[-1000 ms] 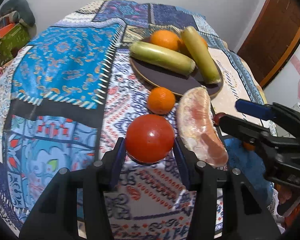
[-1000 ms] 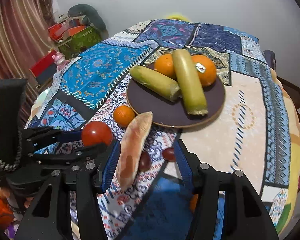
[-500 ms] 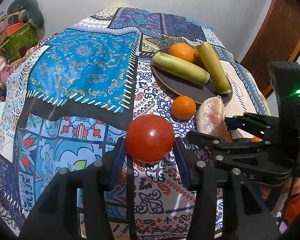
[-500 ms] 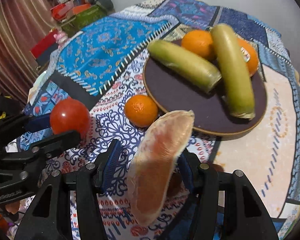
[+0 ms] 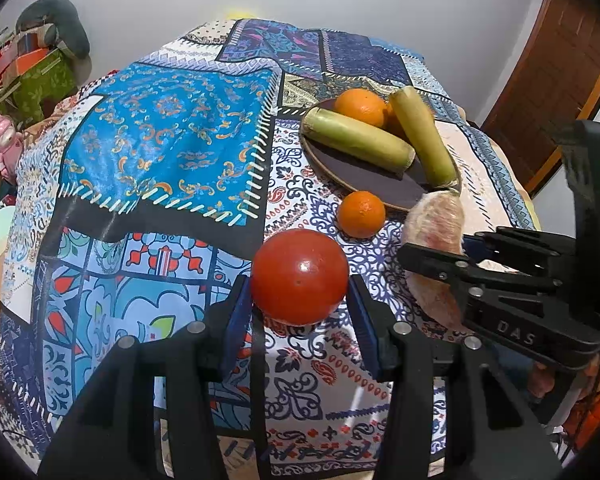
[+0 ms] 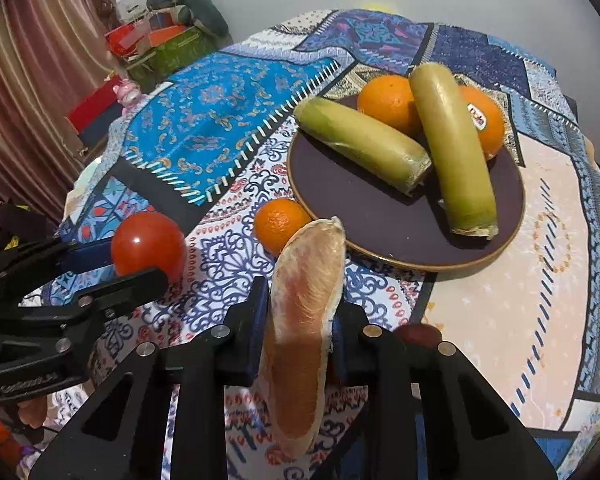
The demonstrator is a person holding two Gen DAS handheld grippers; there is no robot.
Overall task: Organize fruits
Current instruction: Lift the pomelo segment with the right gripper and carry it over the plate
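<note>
My left gripper (image 5: 300,300) is shut on a red tomato (image 5: 300,276) and holds it above the patterned cloth; it also shows in the right wrist view (image 6: 148,242). My right gripper (image 6: 298,316) is shut on a peeled pomelo segment (image 6: 306,304), lifted near the front rim of the dark plate (image 6: 384,216). The plate holds two green cane pieces (image 6: 452,144) and two oranges (image 6: 388,102). A small orange (image 6: 280,222) lies on the cloth beside the plate.
A small dark red fruit (image 6: 418,334) lies on the cloth behind my right finger. Boxes and a grey cushion (image 6: 184,0) stand beyond the table's far left. A wooden door (image 5: 556,80) is at the right. The table edge curves close below both grippers.
My right gripper has closed on the pomelo segment and lifted it off the cloth. My left gripper has raised the tomato and drawn back from the plate.
</note>
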